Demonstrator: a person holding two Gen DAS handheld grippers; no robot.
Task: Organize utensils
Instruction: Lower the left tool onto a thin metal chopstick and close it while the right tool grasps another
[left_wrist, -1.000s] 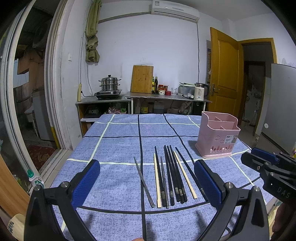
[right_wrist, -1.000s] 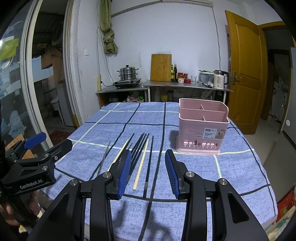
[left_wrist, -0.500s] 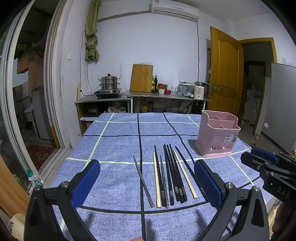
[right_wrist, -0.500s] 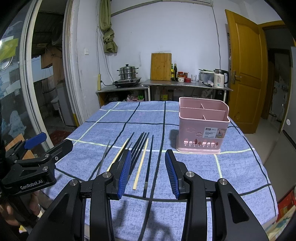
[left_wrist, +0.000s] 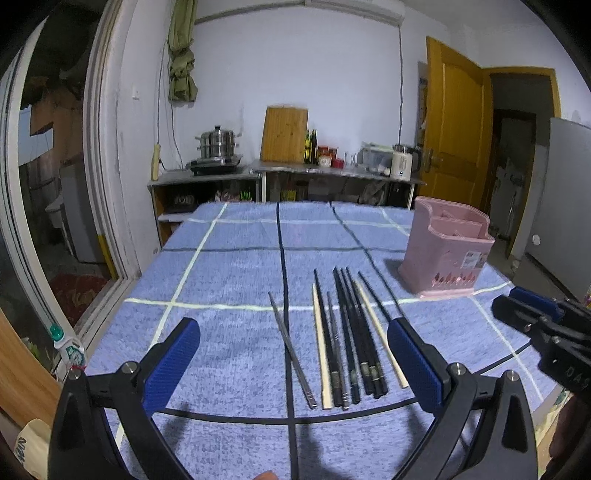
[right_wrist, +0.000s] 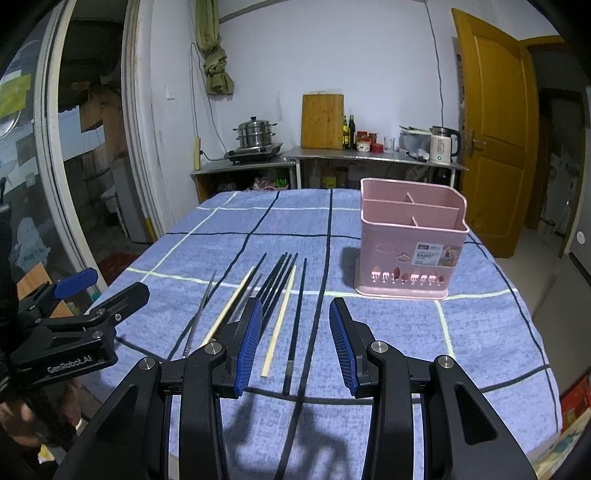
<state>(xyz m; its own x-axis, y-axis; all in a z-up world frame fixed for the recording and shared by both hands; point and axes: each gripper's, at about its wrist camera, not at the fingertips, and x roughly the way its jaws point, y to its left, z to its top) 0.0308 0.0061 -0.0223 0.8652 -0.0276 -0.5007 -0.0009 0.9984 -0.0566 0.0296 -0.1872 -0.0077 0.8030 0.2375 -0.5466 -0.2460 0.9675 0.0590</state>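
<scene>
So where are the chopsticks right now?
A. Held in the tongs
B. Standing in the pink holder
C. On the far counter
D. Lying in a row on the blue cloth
D: the chopsticks lie side by side on the cloth, the holder looks empty, and both tongs, left and right, are open with nothing in them.

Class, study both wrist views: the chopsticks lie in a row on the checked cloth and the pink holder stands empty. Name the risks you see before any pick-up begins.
1. The black chopsticks lie packed side by side, so closing the right gripper on one may drag or catch its neighbours.
2. The chopsticks lie flat on the soft tablecloth; the fingertips may snag the fabric.
3. The pink holder looks light, with narrow compartments; a slanted insertion could tip or push it.
</scene>
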